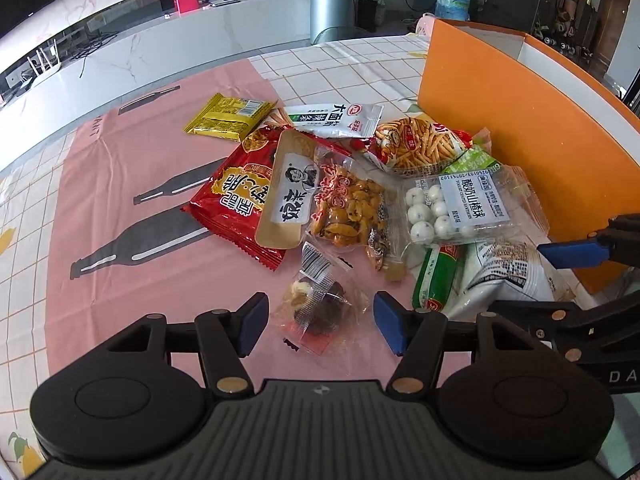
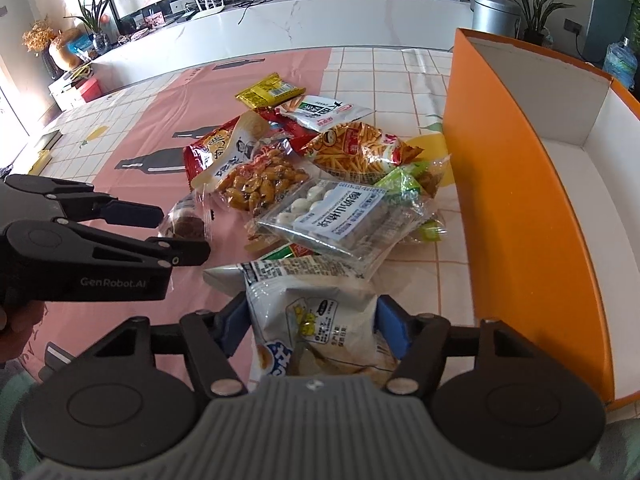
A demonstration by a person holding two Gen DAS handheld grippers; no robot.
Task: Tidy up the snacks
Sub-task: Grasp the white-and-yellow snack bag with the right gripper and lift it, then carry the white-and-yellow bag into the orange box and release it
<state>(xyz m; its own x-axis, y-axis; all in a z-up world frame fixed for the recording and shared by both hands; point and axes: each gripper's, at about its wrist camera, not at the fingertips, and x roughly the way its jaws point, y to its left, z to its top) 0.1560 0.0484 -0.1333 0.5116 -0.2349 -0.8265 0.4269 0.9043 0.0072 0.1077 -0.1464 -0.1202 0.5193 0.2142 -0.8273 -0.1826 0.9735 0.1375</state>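
Straddling the small clear packet (image 1: 320,304) with my left jaws open | right jaws pinching the white bag (image 2: 316,320) (bound for the orange box (image 2: 520,208)).

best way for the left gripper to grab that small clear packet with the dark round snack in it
Grip the small clear packet across its bulging middle, around the dark snack, coming down from above. It lies flat on the pink cloth, apart from the pile, and the left gripper already straddles it with jaws open. The thin crinkly edges would likely slip.
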